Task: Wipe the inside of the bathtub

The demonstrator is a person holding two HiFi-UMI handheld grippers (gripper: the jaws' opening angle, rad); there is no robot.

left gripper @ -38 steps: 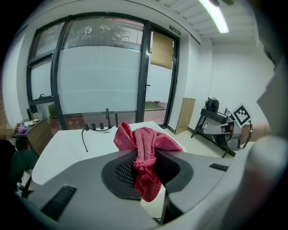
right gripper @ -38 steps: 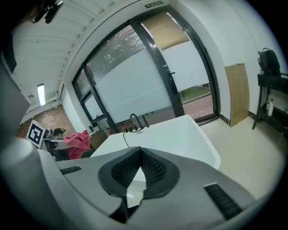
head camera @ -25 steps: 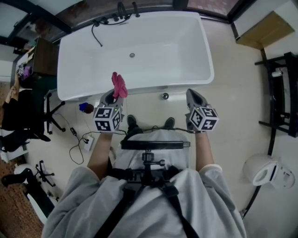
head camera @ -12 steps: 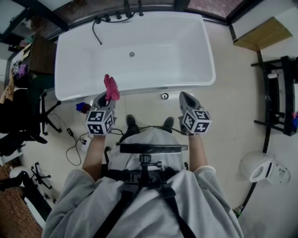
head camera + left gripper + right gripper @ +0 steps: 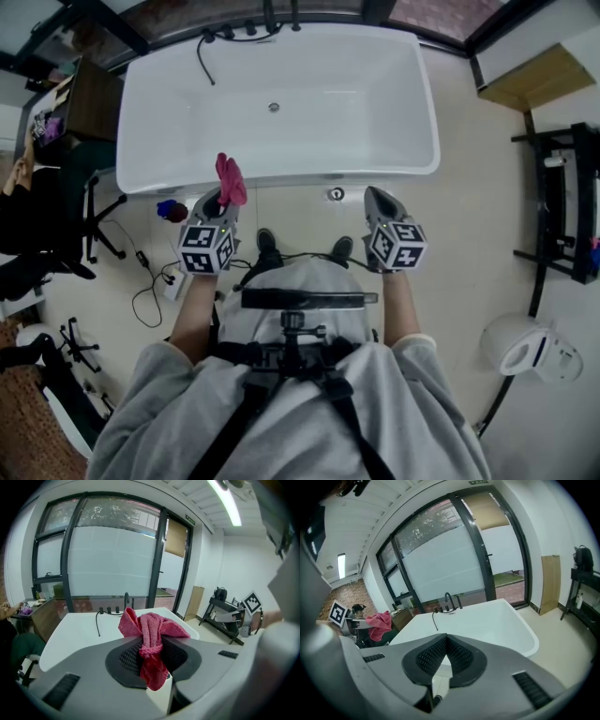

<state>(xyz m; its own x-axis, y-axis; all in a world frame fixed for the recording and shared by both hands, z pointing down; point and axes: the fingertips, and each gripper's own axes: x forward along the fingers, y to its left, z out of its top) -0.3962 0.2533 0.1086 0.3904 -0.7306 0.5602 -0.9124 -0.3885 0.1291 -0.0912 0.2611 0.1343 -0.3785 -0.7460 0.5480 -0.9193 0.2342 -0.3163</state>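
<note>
A white freestanding bathtub (image 5: 403, 159) lies crosswise ahead of me, with black taps (image 5: 251, 28) at its far rim and a drain (image 5: 274, 107) in its floor. My left gripper (image 5: 223, 197) is shut on a pink cloth (image 5: 231, 178), which sticks up from the jaws just short of the tub's near rim. In the left gripper view the pink cloth (image 5: 149, 639) bunches between the pads, with the bathtub (image 5: 79, 630) beyond. My right gripper (image 5: 377, 200) is shut with nothing in it, over the floor before the tub (image 5: 497, 620).
A round silver fitting (image 5: 336, 194) sits on the floor by the tub. A dark chair (image 5: 66, 220) and cables (image 5: 150, 281) lie at left, a black rack (image 5: 562, 206) and a white toilet (image 5: 530, 349) at right. A cardboard sheet (image 5: 536, 75) leans at the back right.
Both grippers have shifted slightly left and back from the tub's rim; the cloth stays held in the left one. The view has drifted a little.
</note>
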